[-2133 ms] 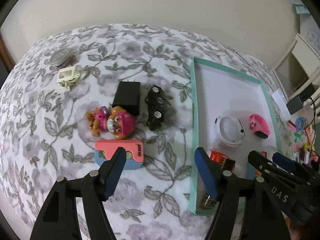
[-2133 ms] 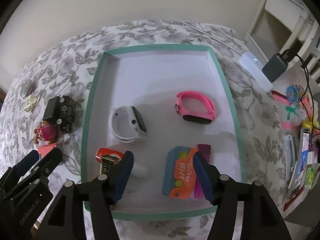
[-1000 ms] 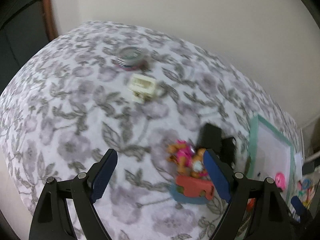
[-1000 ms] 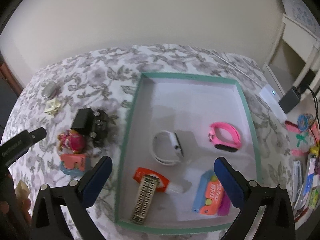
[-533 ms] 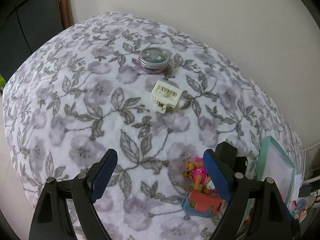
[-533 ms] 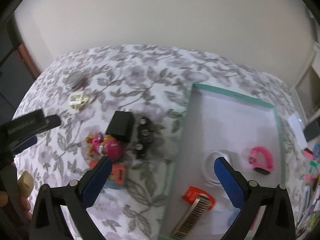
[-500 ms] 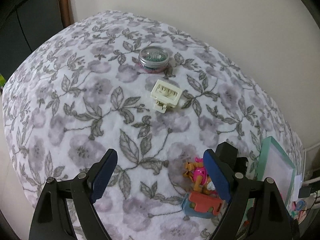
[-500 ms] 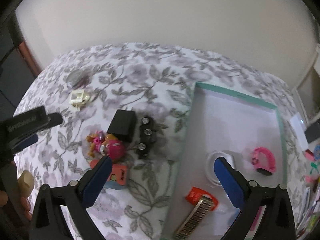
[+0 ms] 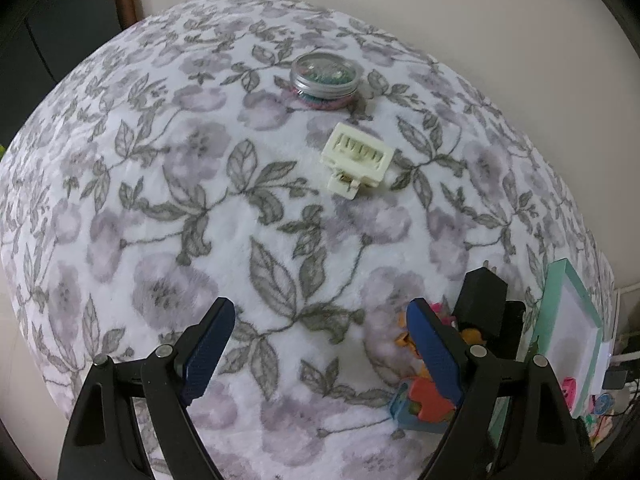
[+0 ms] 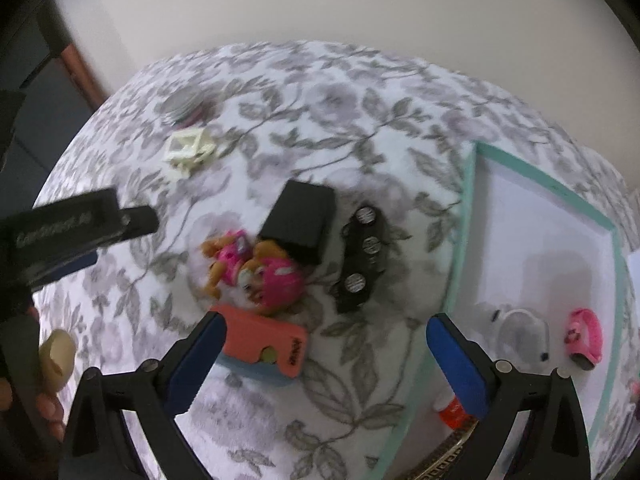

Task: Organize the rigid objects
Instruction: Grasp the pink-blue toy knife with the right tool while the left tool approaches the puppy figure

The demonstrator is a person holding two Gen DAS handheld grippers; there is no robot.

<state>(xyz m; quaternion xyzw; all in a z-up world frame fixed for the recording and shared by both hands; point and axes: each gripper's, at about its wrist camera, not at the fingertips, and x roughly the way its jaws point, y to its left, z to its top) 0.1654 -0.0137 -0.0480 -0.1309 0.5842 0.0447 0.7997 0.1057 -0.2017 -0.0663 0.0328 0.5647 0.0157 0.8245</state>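
The left gripper (image 9: 318,346) is standing wide open over bare floral cloth on the desk (image 9: 160,200), holding nothing; its right finger is hiding most of the pink puppy toy (image 10: 256,270) and the coral case (image 10: 264,344). At 12 o'clock the cream clip (image 9: 356,160) and the round tin (image 9: 325,76) are showing sharply. The right gripper (image 10: 326,360), also open and empty, is showing them blurred, but is revealing the black box (image 10: 300,222), black toy car (image 10: 362,258) and, at 3 o'clock, the teal tray (image 10: 460,240) holding a white watch (image 10: 520,328) and pink band (image 10: 586,338).
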